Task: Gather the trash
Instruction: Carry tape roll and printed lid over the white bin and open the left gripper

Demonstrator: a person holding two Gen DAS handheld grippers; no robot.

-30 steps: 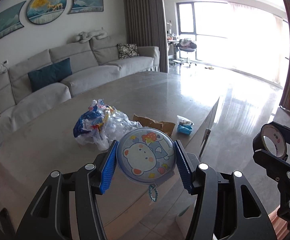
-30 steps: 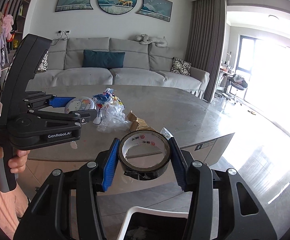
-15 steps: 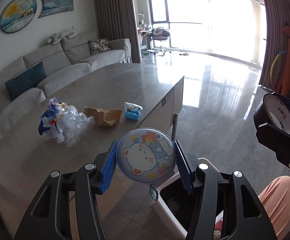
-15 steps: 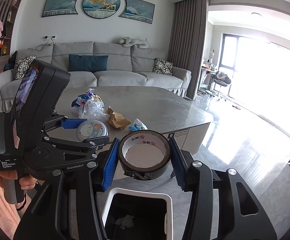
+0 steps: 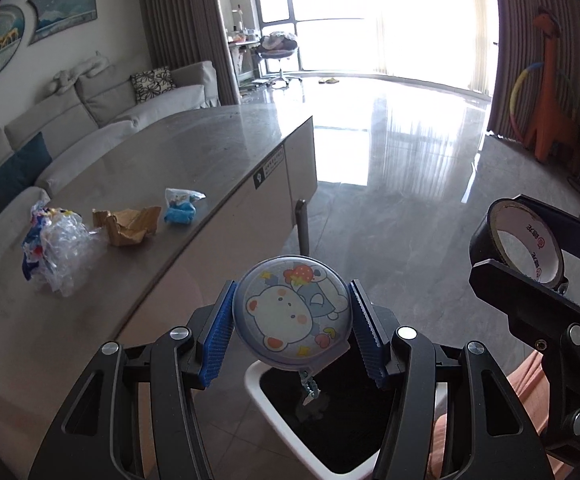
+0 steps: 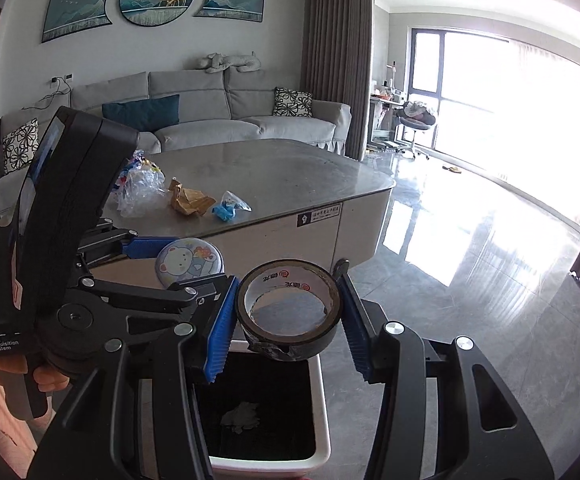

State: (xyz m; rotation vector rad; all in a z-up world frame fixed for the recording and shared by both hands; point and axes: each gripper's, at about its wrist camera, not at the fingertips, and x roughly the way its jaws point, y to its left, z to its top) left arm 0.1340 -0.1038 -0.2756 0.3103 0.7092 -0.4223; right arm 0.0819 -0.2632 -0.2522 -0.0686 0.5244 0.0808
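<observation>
My left gripper (image 5: 291, 322) is shut on a round bear-print case (image 5: 290, 312) with a small chain hanging from it, held above the white trash bin (image 5: 258, 376). The case also shows in the right wrist view (image 6: 188, 262). My right gripper (image 6: 288, 314) is shut on a black tape roll (image 6: 290, 312), held over the bin's open mouth (image 6: 323, 392). The tape roll also shows at the right of the left wrist view (image 5: 523, 246). On the table lie a crumpled plastic bag (image 5: 56, 248), a torn cardboard piece (image 5: 128, 226) and a blue wrapper (image 5: 180, 208).
The grey table (image 5: 194, 152) stands to the left of the bin, its edge close to my left gripper. A grey sofa (image 6: 210, 108) lies behind the table. Glossy tiled floor (image 5: 409, 184) stretches toward bright windows. An orange dinosaur toy (image 5: 549, 92) stands at the far right.
Both grippers have swung away from the table and moved over the trash bin, each still holding its object. The bin now sits directly beneath them.
</observation>
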